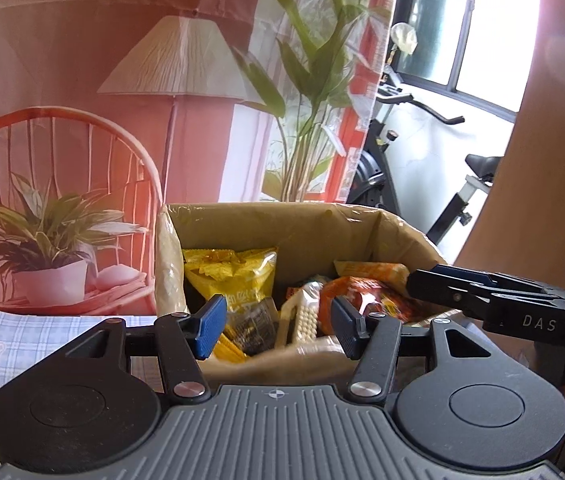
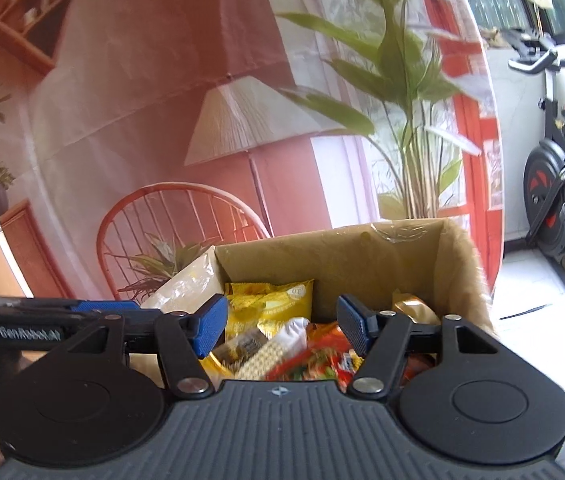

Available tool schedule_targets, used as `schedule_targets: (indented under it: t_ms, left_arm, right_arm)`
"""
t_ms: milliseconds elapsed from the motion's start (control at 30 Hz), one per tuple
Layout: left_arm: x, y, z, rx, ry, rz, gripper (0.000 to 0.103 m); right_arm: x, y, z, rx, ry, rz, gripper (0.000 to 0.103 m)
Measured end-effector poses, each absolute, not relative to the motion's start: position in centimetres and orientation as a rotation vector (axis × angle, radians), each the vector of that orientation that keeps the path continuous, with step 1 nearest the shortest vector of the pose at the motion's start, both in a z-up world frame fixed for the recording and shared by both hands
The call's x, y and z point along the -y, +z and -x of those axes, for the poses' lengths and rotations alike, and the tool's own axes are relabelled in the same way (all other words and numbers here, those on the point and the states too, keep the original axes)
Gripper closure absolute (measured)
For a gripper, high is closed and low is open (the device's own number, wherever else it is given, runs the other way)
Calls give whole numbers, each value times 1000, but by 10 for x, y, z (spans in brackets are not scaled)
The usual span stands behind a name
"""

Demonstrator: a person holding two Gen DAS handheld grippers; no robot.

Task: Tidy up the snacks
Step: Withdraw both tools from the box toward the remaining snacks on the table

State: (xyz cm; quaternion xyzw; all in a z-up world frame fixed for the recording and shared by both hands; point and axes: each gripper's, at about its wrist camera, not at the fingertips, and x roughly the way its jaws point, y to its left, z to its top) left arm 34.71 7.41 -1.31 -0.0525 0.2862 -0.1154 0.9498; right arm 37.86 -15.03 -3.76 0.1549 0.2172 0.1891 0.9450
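An open cardboard box (image 1: 302,226) holds several snack packs: a yellow chip bag (image 1: 230,272), an orange-red pack (image 1: 366,294), a cream wafer pack (image 1: 302,312) and a dark pack (image 1: 252,326). My left gripper (image 1: 278,326) is open and empty, just in front of the box's near wall. The right gripper reaches in from the right of this view (image 1: 482,292). In the right wrist view the same box (image 2: 362,256) and yellow bag (image 2: 270,302) show. My right gripper (image 2: 282,326) is open and empty above the snacks. The left gripper (image 2: 62,320) enters from the left.
A blue checked cloth (image 1: 42,332) covers the table left of the box. A printed backdrop with a chair, lamp and plants hangs behind. An exercise bike (image 2: 554,184) stands at the right by a window.
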Motion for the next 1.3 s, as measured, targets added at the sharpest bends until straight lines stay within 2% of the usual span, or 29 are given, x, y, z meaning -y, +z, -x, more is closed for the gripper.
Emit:
schedule_targets:
  t_ms: [167, 333, 700, 1000, 1300]
  left_arm:
    - [-90, -18, -307, -591, -275, 112, 43]
    - [-93, -42, -284, -643, -289, 89, 43]
    - [-74, -115, -273, -781, -299, 105, 43]
    - [-71, -130, -265, -818, -308, 101, 42]
    - [-70, -138, -262, -849, -298, 104, 42]
  right_arm:
    - [164, -42, -329, -425, 372, -325, 38]
    - [169, -71, -285, -477, 327, -338, 38]
    - [136, -164, -221, -764, 341, -200, 39]
    - [113, -183, -199, -859, 449, -75, 38]
    - [97, -197, -180, -894, 517, 75, 30]
